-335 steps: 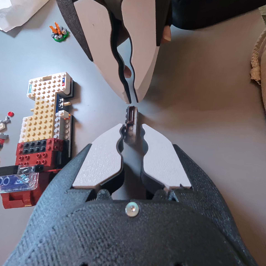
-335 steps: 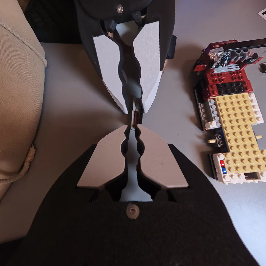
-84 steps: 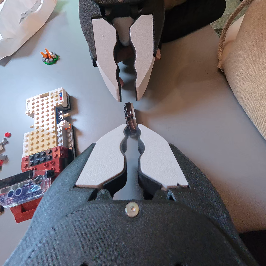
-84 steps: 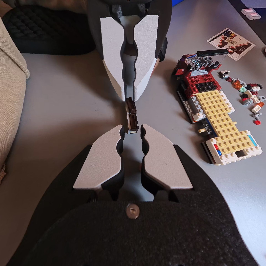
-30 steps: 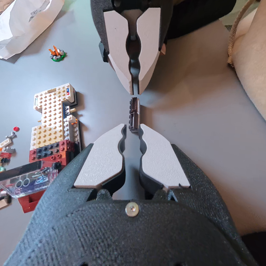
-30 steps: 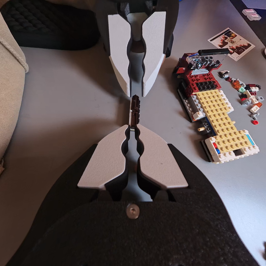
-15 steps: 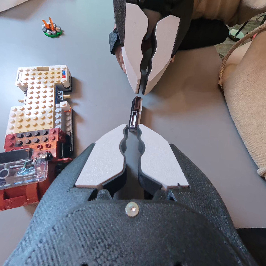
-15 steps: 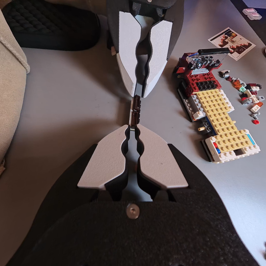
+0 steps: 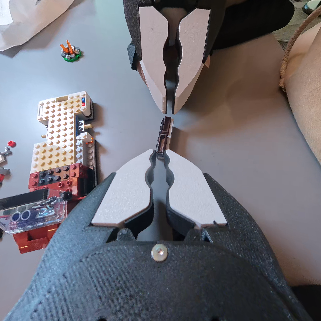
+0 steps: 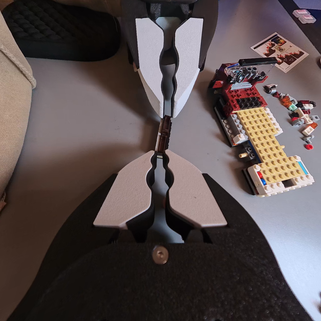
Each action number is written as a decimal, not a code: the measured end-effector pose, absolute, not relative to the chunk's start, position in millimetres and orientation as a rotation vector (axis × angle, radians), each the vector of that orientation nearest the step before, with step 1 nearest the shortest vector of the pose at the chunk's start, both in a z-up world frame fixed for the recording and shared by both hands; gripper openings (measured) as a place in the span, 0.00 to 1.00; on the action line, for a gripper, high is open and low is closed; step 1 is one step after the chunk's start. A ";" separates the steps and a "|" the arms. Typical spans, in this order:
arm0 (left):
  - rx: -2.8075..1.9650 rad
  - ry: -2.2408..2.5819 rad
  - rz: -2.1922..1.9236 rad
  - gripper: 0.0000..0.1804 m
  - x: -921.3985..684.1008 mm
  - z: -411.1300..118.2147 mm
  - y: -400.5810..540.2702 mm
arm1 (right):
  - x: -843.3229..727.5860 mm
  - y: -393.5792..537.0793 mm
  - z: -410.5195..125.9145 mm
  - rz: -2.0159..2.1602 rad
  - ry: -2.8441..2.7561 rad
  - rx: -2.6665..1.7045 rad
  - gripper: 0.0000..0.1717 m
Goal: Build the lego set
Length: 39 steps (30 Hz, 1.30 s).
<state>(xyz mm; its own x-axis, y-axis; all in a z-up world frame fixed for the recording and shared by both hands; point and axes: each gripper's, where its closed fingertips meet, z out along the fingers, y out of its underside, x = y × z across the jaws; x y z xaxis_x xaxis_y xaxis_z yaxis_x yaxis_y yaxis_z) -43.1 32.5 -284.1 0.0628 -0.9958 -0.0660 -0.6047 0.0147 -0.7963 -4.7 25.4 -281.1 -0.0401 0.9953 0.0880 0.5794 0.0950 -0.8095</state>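
A small dark-brown and cream brick piece [image 9: 164, 135] hangs above the grey table [image 9: 225, 156], between my two grippers, which face each other tip to tip. My left gripper [image 9: 159, 153] is shut on the piece's near end in the left wrist view. My right gripper [image 10: 159, 153] is shut on the opposite end in the right wrist view, where the piece [image 10: 164, 133] runs on into the left gripper's tips [image 10: 167, 114]. The right gripper also shows in the left wrist view [image 9: 167, 112], at the piece's far end.
A part-built brick model [image 9: 59, 139] of tan, white and dark-red plates lies on the table; it also shows in the right wrist view [image 10: 260, 139]. Nearby are loose small bricks [image 10: 302, 118], an instruction sheet [image 10: 279, 50], a tiny campfire build [image 9: 71, 52], white paper [image 9: 26, 20] and a beige cushion [image 9: 309, 86]. Across from one pair of fingers to the other is roughly 5 cm. From the right gripper's tips to the tiny campfire build [image 9: 71, 52] is close to 20 cm.
My left gripper's jaws have closed onto the piece's end; a second ago they stood apart beside it. My right gripper has kept its hold on the other end.
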 end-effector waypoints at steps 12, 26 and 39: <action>-1.650 1.632 -0.723 0.07 -42.6 -284.2 30.7 | -4.6 25.2 -281.0 0.786 -1.701 -1.562 0.04; -1.673 1.687 -0.665 0.12 -37.0 -295.9 26.0 | -5.2 25.8 -280.7 0.782 -1.696 -1.564 0.04; -1.661 1.694 -0.591 0.13 -27.6 -298.5 20.7 | -7.3 27.1 -281.7 0.761 -1.695 -1.567 0.04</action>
